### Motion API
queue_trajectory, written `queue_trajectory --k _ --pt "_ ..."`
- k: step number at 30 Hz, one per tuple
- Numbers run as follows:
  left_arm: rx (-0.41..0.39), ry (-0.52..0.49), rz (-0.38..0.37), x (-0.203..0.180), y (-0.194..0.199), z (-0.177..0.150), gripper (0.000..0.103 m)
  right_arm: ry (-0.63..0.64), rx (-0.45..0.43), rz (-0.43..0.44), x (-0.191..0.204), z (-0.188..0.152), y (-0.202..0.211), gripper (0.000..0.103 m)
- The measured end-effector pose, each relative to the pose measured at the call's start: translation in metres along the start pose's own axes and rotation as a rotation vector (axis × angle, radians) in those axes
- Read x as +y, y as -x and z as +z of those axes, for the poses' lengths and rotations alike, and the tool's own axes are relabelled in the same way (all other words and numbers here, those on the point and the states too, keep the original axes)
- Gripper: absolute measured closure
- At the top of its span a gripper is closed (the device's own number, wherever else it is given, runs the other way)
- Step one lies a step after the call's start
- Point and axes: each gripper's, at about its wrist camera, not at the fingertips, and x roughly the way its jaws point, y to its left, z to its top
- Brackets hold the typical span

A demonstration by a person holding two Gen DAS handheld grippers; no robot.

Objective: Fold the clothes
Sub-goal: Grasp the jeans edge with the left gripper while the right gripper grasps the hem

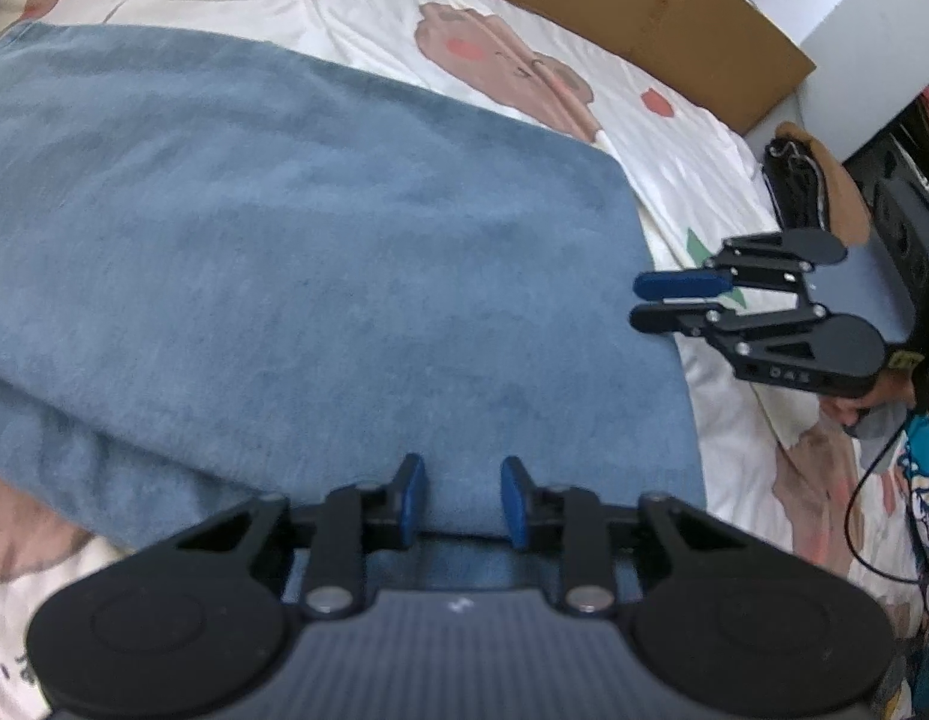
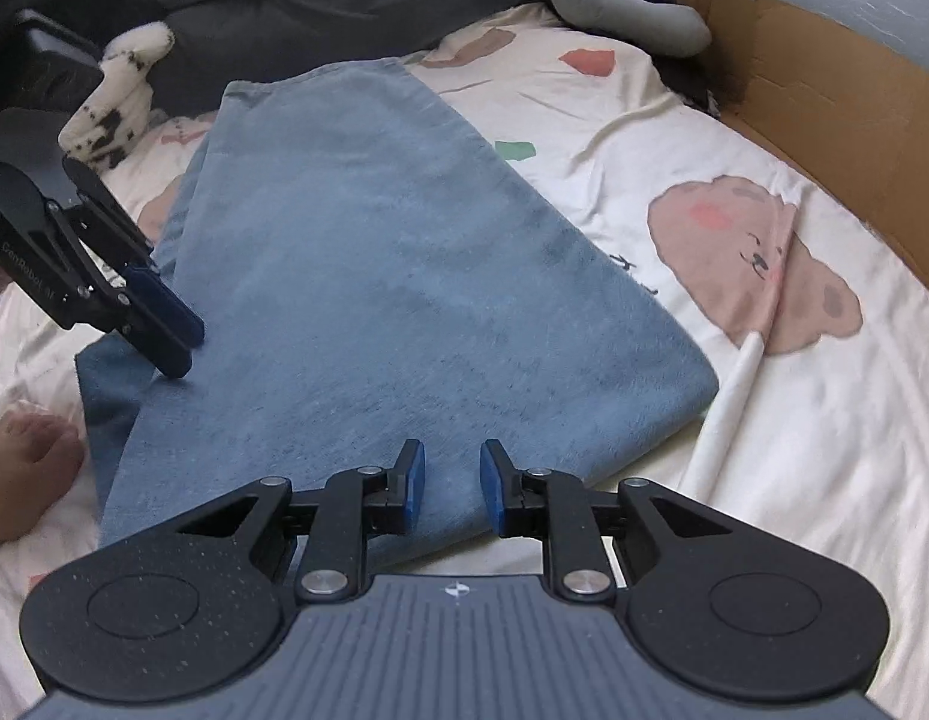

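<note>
left tool point(image 1: 458, 495): slightly parted over blue towel point(image 1: 284, 252), seemingly no grip | right tool point(image 2: 452, 489): slightly parted, empty, above towel edge on bed point(image 2: 824, 450)

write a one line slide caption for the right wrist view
Right hand-held gripper poised over the near edge of a blue towel on a printed bedsheet.
</note>
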Motion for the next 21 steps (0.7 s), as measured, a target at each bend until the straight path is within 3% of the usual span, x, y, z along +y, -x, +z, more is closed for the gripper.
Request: queue_trajectory --k 5,9,13,21 --pt "0.046 0.037 0.003 0.005 0.002 -0.014 0.078 0.011 0.014 0.031 0.010 -0.007 0.005 0.073" --pt "0.049 0.021 0.003 0.007 0.006 -0.022 0.079 0.037 0.031 0.066 0.022 -0.013 0.011 0.073" --pt "0.050 0.044 0.011 0.012 0.008 -0.022 0.086 0.055 0.045 0.089 0.035 -0.023 0.016 0.073" --pt "0.054 0.049 0.008 0.014 0.020 -0.022 0.087 0.063 0.066 0.104 0.052 -0.033 0.027 0.073"
